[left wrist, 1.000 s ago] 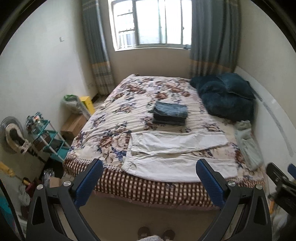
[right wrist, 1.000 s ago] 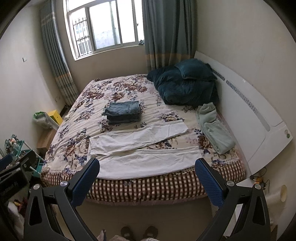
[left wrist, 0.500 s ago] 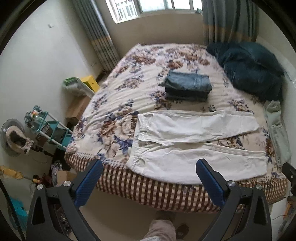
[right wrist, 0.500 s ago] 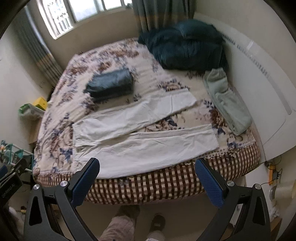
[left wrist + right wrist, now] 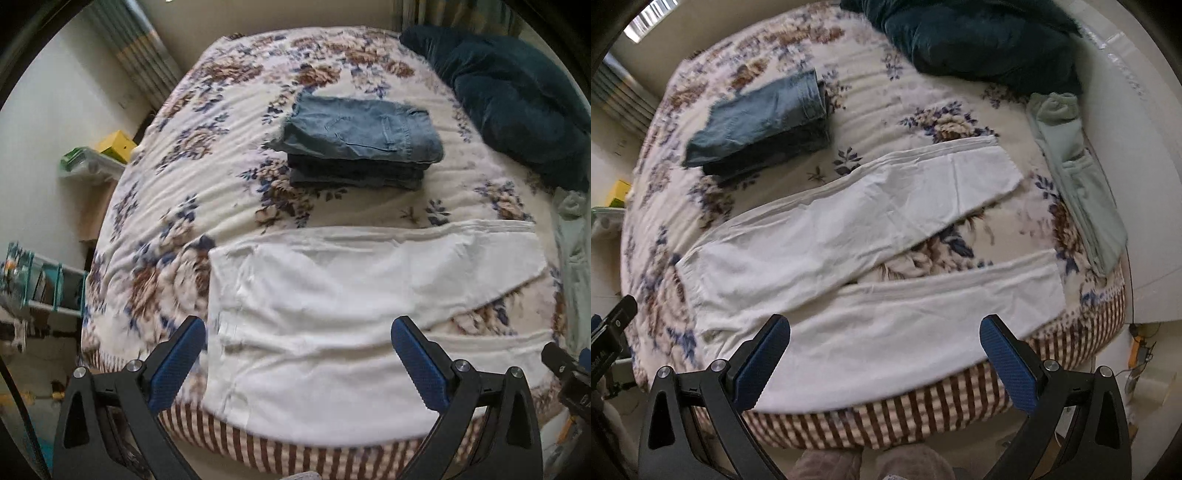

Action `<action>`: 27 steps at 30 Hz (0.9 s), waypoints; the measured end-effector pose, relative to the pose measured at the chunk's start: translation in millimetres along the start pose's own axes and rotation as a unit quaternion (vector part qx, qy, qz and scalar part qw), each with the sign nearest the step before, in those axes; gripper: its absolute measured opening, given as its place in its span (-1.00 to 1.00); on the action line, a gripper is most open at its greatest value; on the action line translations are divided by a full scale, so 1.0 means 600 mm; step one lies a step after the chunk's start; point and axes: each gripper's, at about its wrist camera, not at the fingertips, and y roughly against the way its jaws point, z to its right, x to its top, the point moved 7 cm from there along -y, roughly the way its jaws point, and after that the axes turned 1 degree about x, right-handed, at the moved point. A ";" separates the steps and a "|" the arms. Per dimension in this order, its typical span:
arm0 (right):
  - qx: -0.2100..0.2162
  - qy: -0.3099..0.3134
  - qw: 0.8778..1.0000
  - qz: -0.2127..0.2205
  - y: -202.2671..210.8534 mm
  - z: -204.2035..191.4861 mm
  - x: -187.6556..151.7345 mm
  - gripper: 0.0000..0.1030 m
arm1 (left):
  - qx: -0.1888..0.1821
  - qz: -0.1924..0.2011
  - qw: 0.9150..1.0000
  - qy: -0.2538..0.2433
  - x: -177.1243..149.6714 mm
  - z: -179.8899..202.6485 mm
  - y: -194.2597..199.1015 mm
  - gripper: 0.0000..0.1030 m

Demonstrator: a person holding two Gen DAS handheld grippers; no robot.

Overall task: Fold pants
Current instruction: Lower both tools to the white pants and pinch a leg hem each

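Note:
White pants (image 5: 332, 295) lie spread flat on the near side of the bed, waist to the left, the two legs splayed to the right; they also show in the right wrist view (image 5: 857, 266). My left gripper (image 5: 295, 354) is open and empty, hovering above the waist and hip part. My right gripper (image 5: 882, 350) is open and empty, above the nearer leg close to the bed's front edge. Neither touches the cloth.
A stack of folded jeans (image 5: 362, 144) lies mid-bed behind the pants. A dark teal duvet (image 5: 517, 96) is at the back right. Pale green pants (image 5: 1078, 177) lie along the white headboard (image 5: 1126, 155). A shelf rack (image 5: 40, 280) stands left of the bed.
Both grippers have moved forward and down toward the bed, so the white pants now fill the views. Both stay open.

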 end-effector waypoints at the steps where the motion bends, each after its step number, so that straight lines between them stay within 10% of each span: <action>1: 0.001 -0.001 1.000 -0.007 -0.026 -0.009 0.024 1.00 | 0.004 -0.006 1.000 -0.007 0.019 0.007 -0.030 1.00; 8: -0.028 0.065 0.995 -0.074 -0.267 -0.060 0.205 1.00 | 0.000 -0.056 0.992 -0.113 0.106 0.104 -0.256 1.00; 12: -0.067 0.183 0.975 -0.105 -0.408 -0.095 0.275 1.00 | -0.028 -0.105 0.972 -0.208 0.117 0.179 -0.390 0.99; 17: -0.120 0.352 0.915 -0.157 -0.554 -0.135 0.308 1.00 | -0.044 -0.149 0.933 -0.325 0.100 0.226 -0.487 0.82; 23: -0.130 0.490 0.845 -0.171 -0.625 -0.164 0.328 0.99 | -0.075 -0.171 0.906 -0.380 0.098 0.226 -0.514 0.74; 25: -0.134 0.520 0.825 -0.174 -0.646 -0.166 0.330 0.84 | -0.093 -0.180 0.905 -0.373 0.097 0.223 -0.516 0.59; 27: -0.106 0.522 0.822 -0.201 -0.664 -0.166 0.325 0.21 | -0.103 -0.171 0.905 -0.375 0.096 0.221 -0.502 0.11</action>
